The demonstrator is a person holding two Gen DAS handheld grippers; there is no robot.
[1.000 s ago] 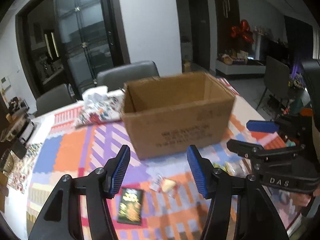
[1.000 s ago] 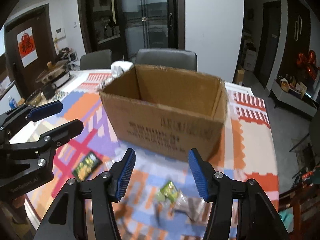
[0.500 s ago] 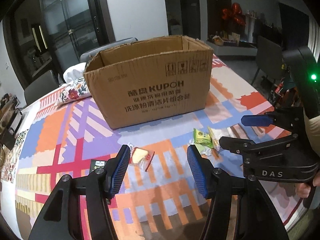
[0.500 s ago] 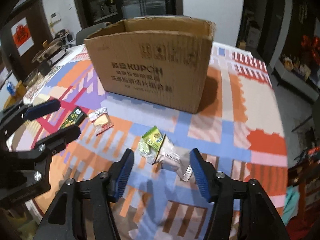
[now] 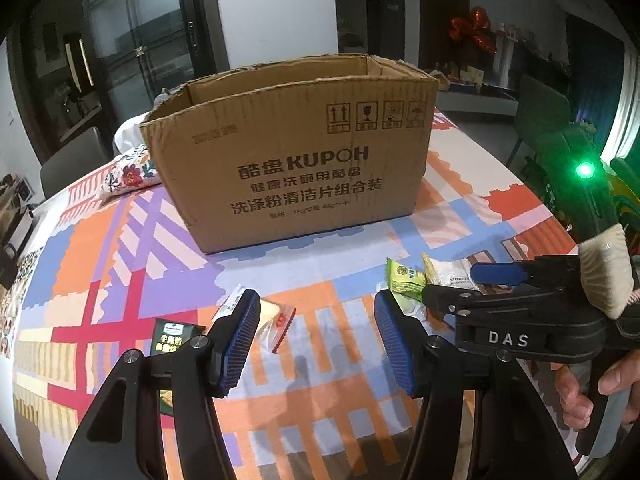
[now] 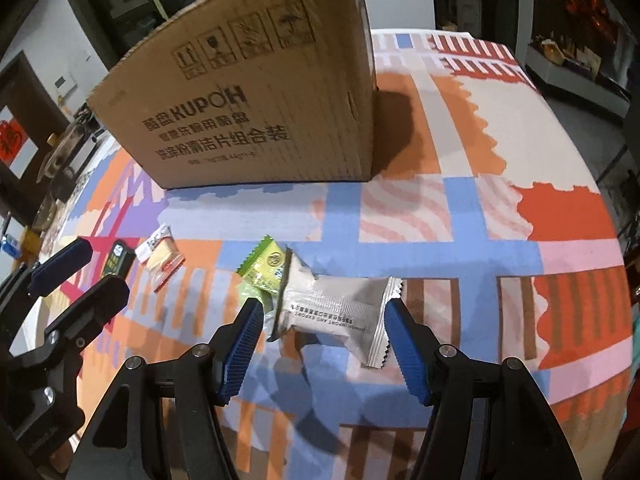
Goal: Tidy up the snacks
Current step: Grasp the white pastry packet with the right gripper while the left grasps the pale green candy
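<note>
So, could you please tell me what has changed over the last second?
Both grippers have come down toward the snacks: the right gripper now straddles the silver packet, jaws open, not gripping; the left gripper nears the clear-wrapped snack. Cardboard box and snacks unmoved.

We look down from each gripper, close over the surface (image 5: 328, 368); both views share the box (image 5: 296, 168) and snacks (image 6: 280, 276).

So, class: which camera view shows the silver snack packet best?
The right wrist view: the silver packet lies whole and near, between the open right claw's pads. In the left wrist view only a pale corner shows, behind the right claw.
</note>
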